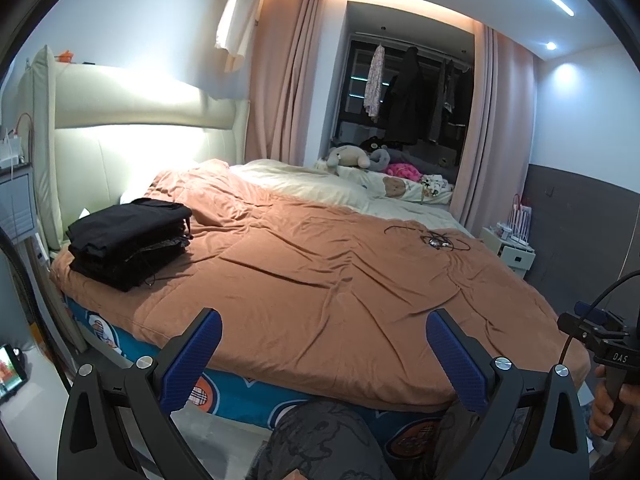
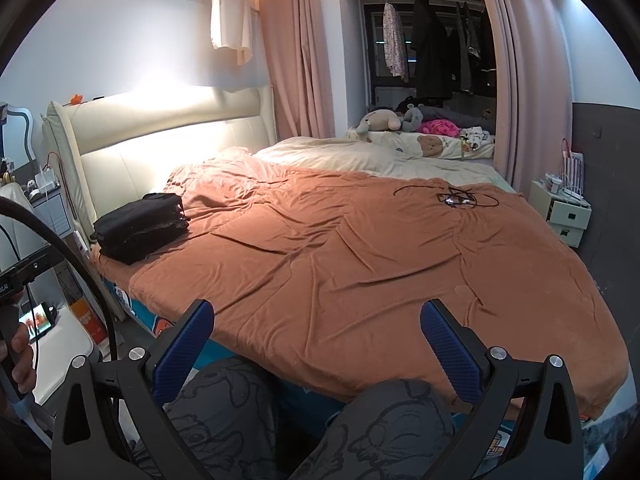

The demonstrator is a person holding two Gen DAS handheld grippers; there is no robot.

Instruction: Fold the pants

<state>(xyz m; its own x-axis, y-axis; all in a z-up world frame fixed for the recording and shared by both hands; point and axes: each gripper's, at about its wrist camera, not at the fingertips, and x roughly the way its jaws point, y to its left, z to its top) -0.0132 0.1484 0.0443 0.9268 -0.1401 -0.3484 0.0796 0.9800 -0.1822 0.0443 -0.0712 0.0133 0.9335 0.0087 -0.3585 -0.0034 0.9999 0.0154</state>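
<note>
Resting folded at the bed's point(image 1: 320, 280) left headboard corner: black pants stack point(image 1: 130, 238). Left gripper point(image 1: 323, 354) empty, fingers apart; its view catches the right hand point(image 1: 612, 396) (gripping a handle). Right gripper point(image 2: 317, 346) likewise spread, over patterned knees point(image 2: 224, 412).

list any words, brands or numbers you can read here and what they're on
"DAS" – white letters on the black body of the right tongs, seen from the left wrist.
Letters on the left tongs' body: cut off, unreadable.
Phone screen: too small to read.
Cartoon bed sheet: no readable text.
</note>
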